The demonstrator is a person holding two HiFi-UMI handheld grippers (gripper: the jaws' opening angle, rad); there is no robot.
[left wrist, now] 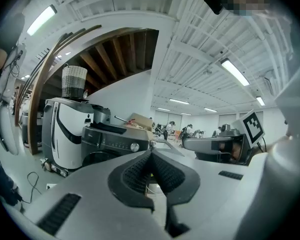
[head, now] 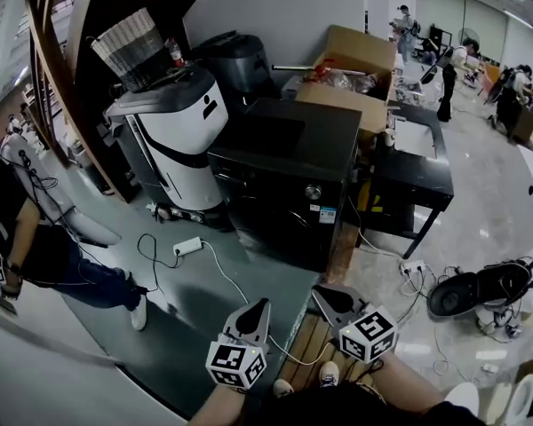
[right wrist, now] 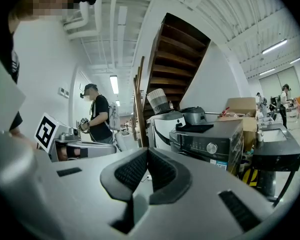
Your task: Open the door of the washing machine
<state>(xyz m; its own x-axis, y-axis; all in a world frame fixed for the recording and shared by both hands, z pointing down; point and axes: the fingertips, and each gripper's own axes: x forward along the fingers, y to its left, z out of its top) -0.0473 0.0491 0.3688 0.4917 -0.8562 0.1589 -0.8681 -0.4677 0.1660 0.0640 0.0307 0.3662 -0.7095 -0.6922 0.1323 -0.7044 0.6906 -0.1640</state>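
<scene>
A black front-loading washing machine (head: 284, 180) stands in the middle of the floor, door closed; its silver dial (head: 313, 192) faces me. It also shows in the left gripper view as washing machine (left wrist: 110, 144) and in the right gripper view as washing machine (right wrist: 210, 141). My left gripper (head: 259, 307) is low in the head view, shut and empty, well short of the machine. My right gripper (head: 324, 296) sits beside it, also shut with nothing between its pads. Both point roughly level toward the machine. Left gripper (left wrist: 151, 156) and right gripper (right wrist: 147, 154) show their pads pressed together.
A white and black appliance (head: 173, 131) with a basket (head: 133, 47) on top stands left of the washer. Cardboard boxes (head: 355, 74) lie behind it, a black table (head: 417, 171) to its right. A power strip and cables (head: 186, 247) trail over the floor. A person (head: 35, 247) stands at left.
</scene>
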